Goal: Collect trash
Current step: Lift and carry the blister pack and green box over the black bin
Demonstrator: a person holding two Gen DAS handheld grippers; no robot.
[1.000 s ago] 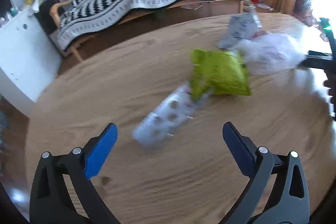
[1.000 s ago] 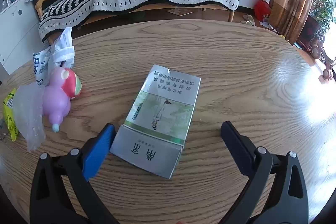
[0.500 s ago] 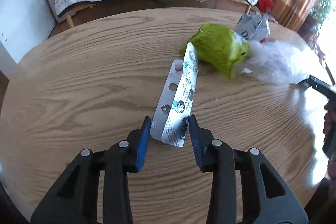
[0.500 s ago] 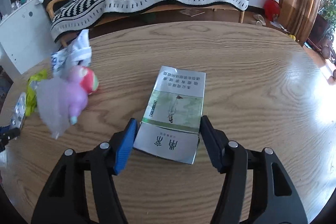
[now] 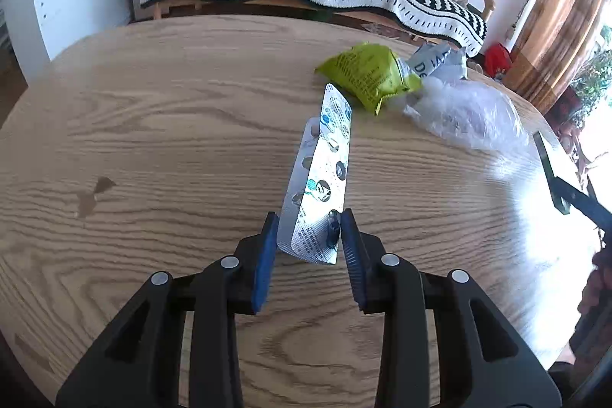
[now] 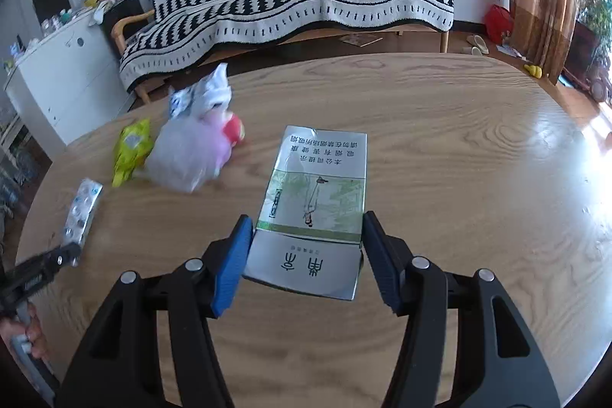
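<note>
My left gripper (image 5: 309,217) is closing on a silver blister pack (image 5: 321,178), its blue pads pressing the pack's near end. The pack stands tilted up off the wooden table (image 5: 153,125). In the right wrist view, my right gripper (image 6: 306,218) is shut on a flattened silver-and-green cigarette pack (image 6: 317,186), gripped by its two long edges and held just above the table. The blister pack (image 6: 82,209) also shows at the left of that view. Behind it lie a green snack bag (image 5: 367,75), a clear plastic bag (image 5: 466,113) and a crumpled grey wrapper (image 5: 440,62).
A pink and red toy (image 6: 233,130) sits under the clear bag (image 6: 183,159). Beyond the round table stand a sofa with a black-and-white striped throw (image 6: 306,10) and a white cabinet (image 6: 57,71). A person's hand (image 6: 23,331) shows at the left edge.
Both grippers went from wide open to gripping. The left one took the blister pack and tipped it up. The right one closed on the cigarette pack and rose with it.
</note>
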